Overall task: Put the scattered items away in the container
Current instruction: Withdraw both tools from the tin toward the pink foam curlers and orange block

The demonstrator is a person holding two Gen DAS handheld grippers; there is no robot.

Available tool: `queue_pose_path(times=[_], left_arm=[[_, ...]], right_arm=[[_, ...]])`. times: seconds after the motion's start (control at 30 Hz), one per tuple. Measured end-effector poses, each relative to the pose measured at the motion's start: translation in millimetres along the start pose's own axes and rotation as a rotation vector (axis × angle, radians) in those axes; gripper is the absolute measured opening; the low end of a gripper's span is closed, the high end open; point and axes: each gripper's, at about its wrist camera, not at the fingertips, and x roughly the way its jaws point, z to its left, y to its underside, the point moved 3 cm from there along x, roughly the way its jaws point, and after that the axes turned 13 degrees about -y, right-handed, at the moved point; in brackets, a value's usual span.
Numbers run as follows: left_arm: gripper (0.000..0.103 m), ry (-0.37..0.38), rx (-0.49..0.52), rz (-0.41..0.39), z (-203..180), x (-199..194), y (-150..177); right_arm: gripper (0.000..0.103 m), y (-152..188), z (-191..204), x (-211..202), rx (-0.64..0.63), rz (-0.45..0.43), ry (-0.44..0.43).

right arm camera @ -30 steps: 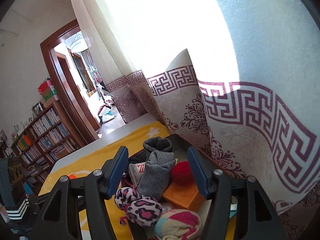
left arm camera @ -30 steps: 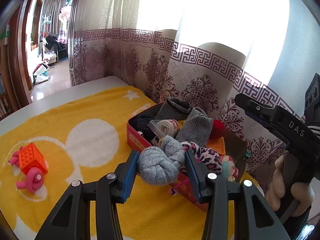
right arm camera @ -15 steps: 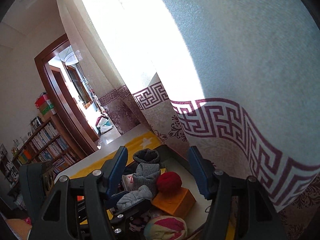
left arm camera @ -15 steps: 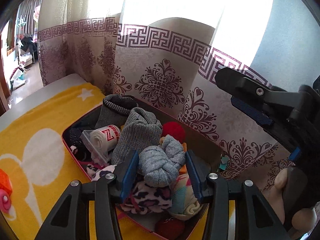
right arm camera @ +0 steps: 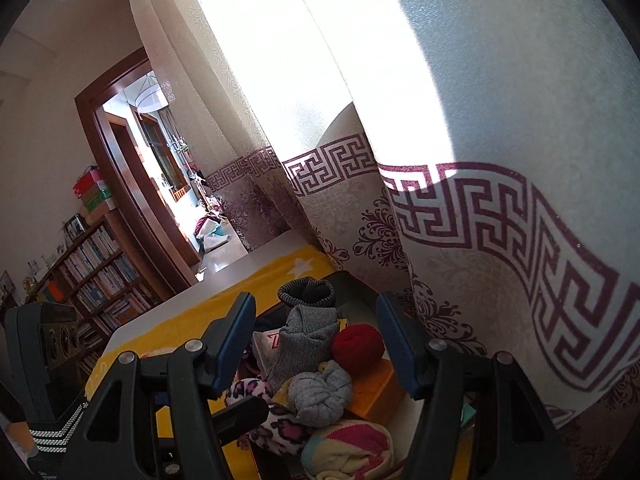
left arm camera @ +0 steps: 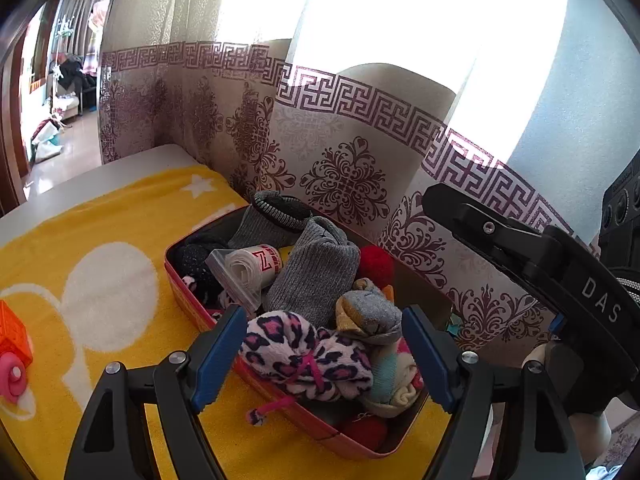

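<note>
My left gripper (left arm camera: 322, 354) is hanging over the near end of the red box (left arm camera: 188, 304), and its jaws have just been opening: the blue pads are standing wide and pressing on nothing. The grey knotted sock bundle (left arm camera: 370, 314) is lying loose in the box, sitting on top of the pile between the leopard-print fluffy sock (left arm camera: 304, 354) and the red yarn ball (left arm camera: 376, 266), clear of both pads. Behind it I'm seeing the folded grey ribbed sock (left arm camera: 316, 268), a dark-cuffed grey sock (left arm camera: 272, 216) leaning at the far end, and a white roll in a clear bag (left arm camera: 248, 268). A striped pastel sock roll (left arm camera: 390, 376) is tucked at the near right corner.

The box is sitting on the yellow blanket (left arm camera: 120, 224), close against the patterned curtain (left arm camera: 344, 168). Out on the blanket to the left, well apart from the box, an orange block toy (left arm camera: 12, 338) and a pink ring toy (left arm camera: 12, 376) are waiting, touching each other.

My right gripper (right arm camera: 316, 340) is hovering above the far side of the box, jaws parted and gripping nothing. From its camera the grey bundle (right arm camera: 320, 394) is resting beside an orange block (right arm camera: 374, 384) inside the box.
</note>
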Motion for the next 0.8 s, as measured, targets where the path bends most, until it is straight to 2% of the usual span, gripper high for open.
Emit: queue_pose_path(times=[0.47,0.6,0.8], left_arm=[[0.081,-0.149,-0.153,0.017,91.5,-15.6,30.7],[0.081,-0.193,-0.194,0.019,121.2,-22.6,41.5],[0.081,-0.298,-0.258,0.016,173.5,-36.7,57.9]], right_arm=[[0.067,27.7,40.7,23.6,-0.084,0.094,-0.052],[0.072,38.2,54.8,34.6,-0.115,0.131,-0.070],[0.077,53.1,74.5,49.2,-0.135,0.182,-0.099]])
